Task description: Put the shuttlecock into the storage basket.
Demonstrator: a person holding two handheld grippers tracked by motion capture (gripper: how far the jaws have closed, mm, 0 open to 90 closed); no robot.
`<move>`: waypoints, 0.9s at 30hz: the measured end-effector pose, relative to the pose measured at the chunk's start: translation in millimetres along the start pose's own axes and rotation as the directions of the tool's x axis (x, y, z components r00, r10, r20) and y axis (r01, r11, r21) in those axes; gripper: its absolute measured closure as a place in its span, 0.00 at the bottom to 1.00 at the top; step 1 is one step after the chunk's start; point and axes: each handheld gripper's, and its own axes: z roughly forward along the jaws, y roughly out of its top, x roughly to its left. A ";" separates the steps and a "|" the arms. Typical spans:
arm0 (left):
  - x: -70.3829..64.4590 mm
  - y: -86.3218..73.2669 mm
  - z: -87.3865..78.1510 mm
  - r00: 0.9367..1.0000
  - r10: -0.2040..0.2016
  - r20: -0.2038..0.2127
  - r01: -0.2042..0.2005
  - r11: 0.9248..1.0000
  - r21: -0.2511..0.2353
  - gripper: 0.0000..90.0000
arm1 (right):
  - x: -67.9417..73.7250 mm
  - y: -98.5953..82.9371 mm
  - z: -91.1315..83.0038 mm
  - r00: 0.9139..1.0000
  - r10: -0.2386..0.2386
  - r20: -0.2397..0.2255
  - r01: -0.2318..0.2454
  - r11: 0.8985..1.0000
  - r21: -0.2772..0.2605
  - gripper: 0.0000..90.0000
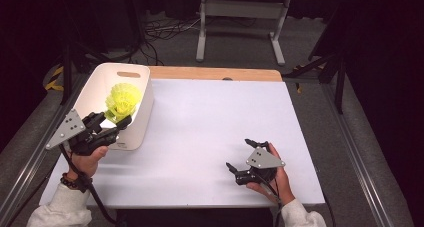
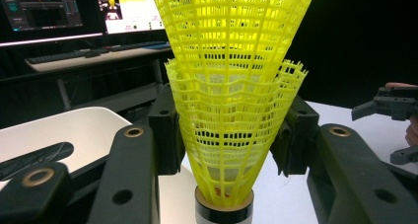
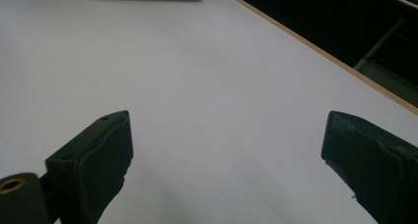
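Left hand-held gripper (image 1: 116, 126) clamps stacked yellow plastic shuttlecocks (image 2: 231, 110) by the skirt, cork end nearest the hand, just over the white bin (image 1: 142, 114)'s near rim; right hand-held gripper (image 1: 245, 157) open, idle on the tabletop (image 1: 210, 122).

I count two yellow plastic shuttlecocks (image 2: 231, 110), nested one inside the other between the jaws of my left gripper (image 1: 112, 124). There is one white bin (image 1: 100, 84) and one white table (image 1: 200, 132). My grippers number two, counting my right gripper (image 1: 240, 154), each with two black jaws.
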 end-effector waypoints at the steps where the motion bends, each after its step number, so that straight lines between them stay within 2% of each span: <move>1: 1.5 0.4 -0.6 1.000 0.008 -0.002 -0.008 1.000 0.000 0.61 | 0.2 0.0 0.2 1.000 -0.002 0.000 0.002 1.000 0.001 0.07; 9: 8.2 6.8 -5.3 0.999 -0.037 -0.028 0.036 0.999 -0.018 0.61 | 1.4 -0.4 2.3 1.000 0.002 -0.006 -0.002 1.000 0.006 0.07; 16: 17.6 13.2 -11.6 0.998 -0.036 -0.056 0.038 0.999 0.031 0.60 | 1.1 -0.5 1.1 1.000 0.006 -0.004 -0.006 1.000 0.004 0.07; 18: 20.2 15.2 -14.1 0.997 -0.045 -0.056 0.047 0.999 0.028 0.60 | 1.2 -0.4 0.7 1.000 0.005 -0.002 -0.005 1.000 0.005 0.07; 25: 25.9 24.6 -16.5 0.997 -0.034 -0.069 0.037 0.998 0.047 0.60 | 1.2 -1.2 1.7 1.000 0.014 -0.004 -0.014 1.000 0.010 0.07; 27: 27.1 26.6 -15.6 0.997 -0.038 -0.068 0.041 0.998 0.038 0.60 | 1.0 -1.3 1.7 1.000 0.013 -0.003 -0.013 1.000 0.011 0.07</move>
